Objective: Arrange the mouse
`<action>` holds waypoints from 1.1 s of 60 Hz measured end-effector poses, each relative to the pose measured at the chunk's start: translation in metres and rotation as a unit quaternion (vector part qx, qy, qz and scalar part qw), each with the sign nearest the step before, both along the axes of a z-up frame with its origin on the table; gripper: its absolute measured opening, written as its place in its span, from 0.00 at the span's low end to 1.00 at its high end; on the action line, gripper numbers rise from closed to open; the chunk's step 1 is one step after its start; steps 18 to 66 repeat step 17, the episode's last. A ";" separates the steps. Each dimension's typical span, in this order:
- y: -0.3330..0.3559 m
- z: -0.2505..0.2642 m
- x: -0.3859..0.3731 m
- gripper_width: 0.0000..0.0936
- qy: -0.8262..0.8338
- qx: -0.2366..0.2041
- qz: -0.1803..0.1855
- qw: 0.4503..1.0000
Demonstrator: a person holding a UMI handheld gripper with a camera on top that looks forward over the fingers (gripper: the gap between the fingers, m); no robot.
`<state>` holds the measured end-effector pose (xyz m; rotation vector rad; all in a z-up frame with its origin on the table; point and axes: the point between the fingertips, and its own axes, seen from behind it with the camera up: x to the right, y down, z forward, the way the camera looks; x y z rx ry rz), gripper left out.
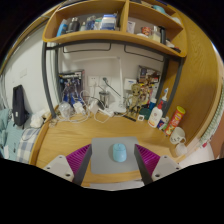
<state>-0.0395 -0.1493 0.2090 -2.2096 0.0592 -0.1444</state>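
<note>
A pale blue mouse [119, 152] lies on a grey mouse mat [100, 160] on the wooden desk [70, 135]. My gripper [112, 162] is open, its two fingers with magenta pads [76, 160] spread wide at either side of the mat. The mouse rests between the fingers, nearer the right one, with a gap on both sides. Neither finger touches it.
Behind the mat, bottles and small containers [160, 112] crowd the right back of the desk. Cables and a power strip [75, 100] run along the wall. A wooden shelf [115, 25] with books hangs above. A dark monitor [20, 103] stands at the left.
</note>
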 end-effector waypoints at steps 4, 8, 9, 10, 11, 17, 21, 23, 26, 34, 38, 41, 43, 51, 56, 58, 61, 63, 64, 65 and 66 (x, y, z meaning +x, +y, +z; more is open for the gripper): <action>-0.009 0.011 -0.014 0.91 0.010 0.012 0.003 1.000; -0.018 0.014 -0.028 0.91 0.011 0.012 0.008 1.000; -0.021 0.014 -0.031 0.90 0.011 0.012 0.009 1.000; -0.023 0.015 -0.034 0.90 0.010 0.011 0.010 1.000; -0.025 0.015 -0.036 0.91 0.010 0.011 0.012 1.000; -0.036 0.014 -0.048 0.91 0.008 0.008 0.014 1.000; -0.036 0.014 -0.048 0.91 0.008 0.008 0.014 1.000; -0.036 0.014 -0.048 0.91 0.008 0.008 0.014 1.000; -0.036 0.014 -0.048 0.91 0.008 0.008 0.014 1.000; -0.036 0.014 -0.048 0.91 0.008 0.008 0.014 1.000; -0.036 0.014 -0.048 0.91 0.008 0.008 0.014 1.000; -0.036 0.014 -0.048 0.91 0.008 0.008 0.014 1.000; -0.036 0.014 -0.048 0.91 0.008 0.008 0.014 1.000; -0.036 0.014 -0.048 0.91 0.008 0.008 0.014 1.000; -0.036 0.014 -0.048 0.91 0.008 0.008 0.014 1.000; -0.036 0.014 -0.048 0.91 0.008 0.008 0.014 1.000; -0.036 0.014 -0.048 0.91 0.008 0.008 0.014 1.000; -0.036 0.014 -0.048 0.91 0.008 0.008 0.014 1.000; -0.036 0.014 -0.048 0.91 0.008 0.008 0.014 1.000; -0.036 0.014 -0.048 0.91 0.008 0.008 0.014 1.000; -0.036 0.014 -0.048 0.91 0.008 0.008 0.014 1.000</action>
